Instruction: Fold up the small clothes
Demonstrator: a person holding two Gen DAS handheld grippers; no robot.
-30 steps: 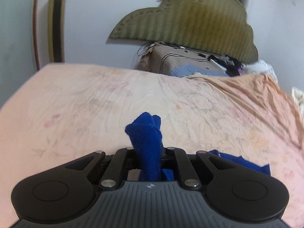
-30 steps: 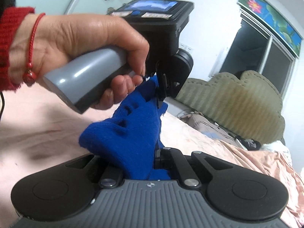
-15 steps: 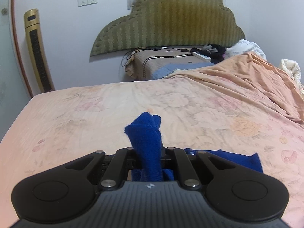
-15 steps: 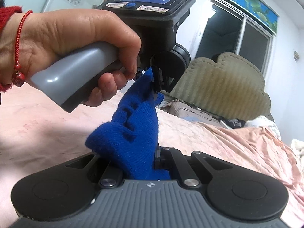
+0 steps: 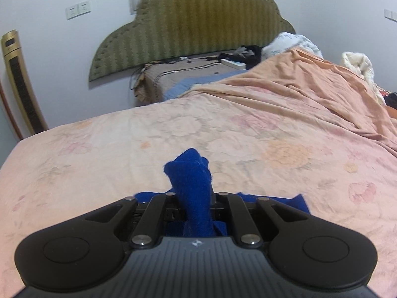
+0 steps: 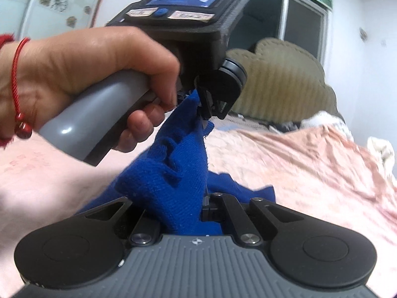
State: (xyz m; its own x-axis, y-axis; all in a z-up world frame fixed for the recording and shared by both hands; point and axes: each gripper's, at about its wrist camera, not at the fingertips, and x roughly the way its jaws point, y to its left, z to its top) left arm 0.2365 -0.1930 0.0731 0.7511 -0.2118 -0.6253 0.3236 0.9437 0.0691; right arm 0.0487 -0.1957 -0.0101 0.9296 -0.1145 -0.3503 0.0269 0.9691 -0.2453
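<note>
A small blue knit garment (image 5: 192, 186) is held between both grippers above the bed. My left gripper (image 5: 193, 198) is shut on one bunched end of it; the fabric sticks up between the jaws and hides the fingertips. My right gripper (image 6: 196, 206) is shut on the other end of the blue garment (image 6: 178, 171). The right wrist view shows the left gripper (image 6: 206, 109) held in a hand, pinching the cloth's top corner. The cloth stretches between the two, with a loose part (image 6: 248, 191) hanging behind.
A bed with a pale pink floral sheet (image 5: 173, 136) lies below. An orange quilt (image 5: 310, 87) is bunched at the right. A green padded headboard (image 5: 198, 24) and a cluttered brown box (image 5: 188, 74) stand at the far end. A gold floor unit (image 5: 19, 82) stands at the left wall.
Both grippers have swung and lowered toward the bed with the blue garment still in them. The left view now looks more to the right along the bed.
</note>
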